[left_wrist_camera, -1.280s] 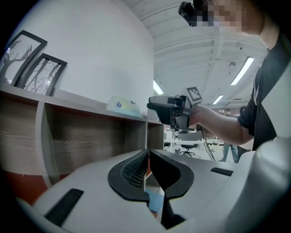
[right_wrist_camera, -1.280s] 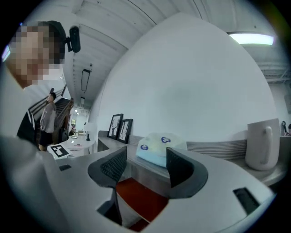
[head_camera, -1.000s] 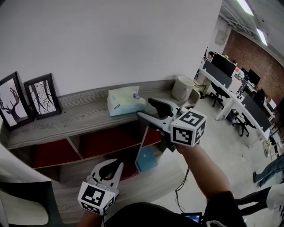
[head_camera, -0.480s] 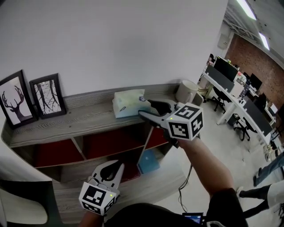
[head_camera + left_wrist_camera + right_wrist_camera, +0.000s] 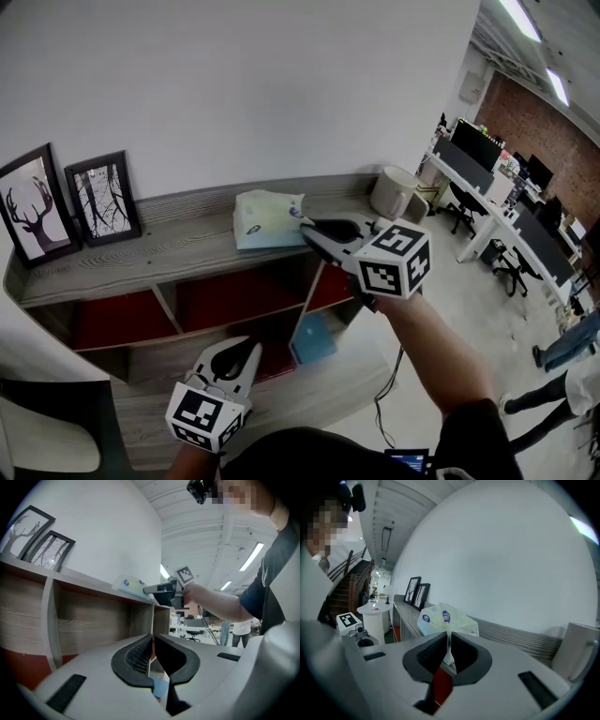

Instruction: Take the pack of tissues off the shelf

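The pale green pack of tissues [image 5: 265, 217] lies on top of the grey wooden shelf [image 5: 159, 251], left of a white mug. My right gripper [image 5: 305, 228] reaches in level from the right. Its jaws have just been closing and now pinch the near end of the wrapper, which bunches up between the pads in the right gripper view [image 5: 447, 619]. My left gripper [image 5: 246, 352] hangs low in front of the shelf, shut with nothing in it [image 5: 153, 641]. From the left gripper view the pack [image 5: 129, 583] and the right gripper show above on the shelf top.
Two framed tree pictures [image 5: 103, 195] lean on the wall at the shelf's left end. A white mug [image 5: 392, 190] stands at its right end. A blue box [image 5: 311, 337] sits in a lower compartment. Office desks and chairs [image 5: 487, 178] fill the right.
The right gripper's jaws, wide open around the pack's end before, have closed onto its wrapper, and the pack has crumpled a little. The left gripper has stayed where it was.
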`<action>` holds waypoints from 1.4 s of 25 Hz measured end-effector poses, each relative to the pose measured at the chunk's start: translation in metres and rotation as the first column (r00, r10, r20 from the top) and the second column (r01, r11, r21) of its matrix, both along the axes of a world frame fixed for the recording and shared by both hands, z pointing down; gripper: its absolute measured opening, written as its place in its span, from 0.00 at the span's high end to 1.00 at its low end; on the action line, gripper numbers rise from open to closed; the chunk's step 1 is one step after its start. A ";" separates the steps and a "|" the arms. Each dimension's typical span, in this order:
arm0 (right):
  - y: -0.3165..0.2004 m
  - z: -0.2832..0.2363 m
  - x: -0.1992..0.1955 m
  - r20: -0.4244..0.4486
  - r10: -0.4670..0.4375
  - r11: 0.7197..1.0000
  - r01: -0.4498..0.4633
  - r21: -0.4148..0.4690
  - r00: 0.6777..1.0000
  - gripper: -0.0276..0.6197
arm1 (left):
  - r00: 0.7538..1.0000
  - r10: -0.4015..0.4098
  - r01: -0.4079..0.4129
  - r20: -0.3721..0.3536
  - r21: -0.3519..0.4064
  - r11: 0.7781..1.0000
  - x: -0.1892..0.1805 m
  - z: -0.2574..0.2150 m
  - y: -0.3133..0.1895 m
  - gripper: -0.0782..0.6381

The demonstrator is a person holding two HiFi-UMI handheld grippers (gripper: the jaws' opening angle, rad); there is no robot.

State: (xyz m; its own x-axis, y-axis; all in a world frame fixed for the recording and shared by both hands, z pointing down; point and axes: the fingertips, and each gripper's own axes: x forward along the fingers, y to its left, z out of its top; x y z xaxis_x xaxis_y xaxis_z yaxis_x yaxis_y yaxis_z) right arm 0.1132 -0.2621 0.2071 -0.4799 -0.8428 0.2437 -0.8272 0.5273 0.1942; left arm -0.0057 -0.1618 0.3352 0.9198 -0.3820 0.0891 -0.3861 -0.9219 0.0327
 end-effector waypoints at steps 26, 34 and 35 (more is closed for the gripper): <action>0.115 -0.026 0.046 0.347 -0.006 0.984 -0.057 0.171 0.938 0.92 | 0.999 0.032 -0.032 0.017 -0.024 0.999 0.009 0.005 -0.003 0.85; 0.140 0.047 0.038 0.421 0.015 0.997 -0.048 0.068 0.907 0.93 | 0.999 0.029 -0.027 0.036 -0.055 0.998 0.007 0.019 -0.005 0.85; 0.142 0.059 0.037 0.432 0.023 0.997 -0.050 0.052 0.902 0.93 | 0.999 0.030 -0.027 0.040 -0.061 0.998 0.008 0.022 -0.005 0.85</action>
State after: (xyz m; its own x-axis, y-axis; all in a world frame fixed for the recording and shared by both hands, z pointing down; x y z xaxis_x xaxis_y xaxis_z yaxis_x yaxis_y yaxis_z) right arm 0.1502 -0.1202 0.2657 -0.4956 -0.8680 -0.0314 -0.8554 0.4940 -0.1554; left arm 0.0018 -0.1669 0.3574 0.9253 -0.3487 0.1490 -0.3620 -0.9293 0.0732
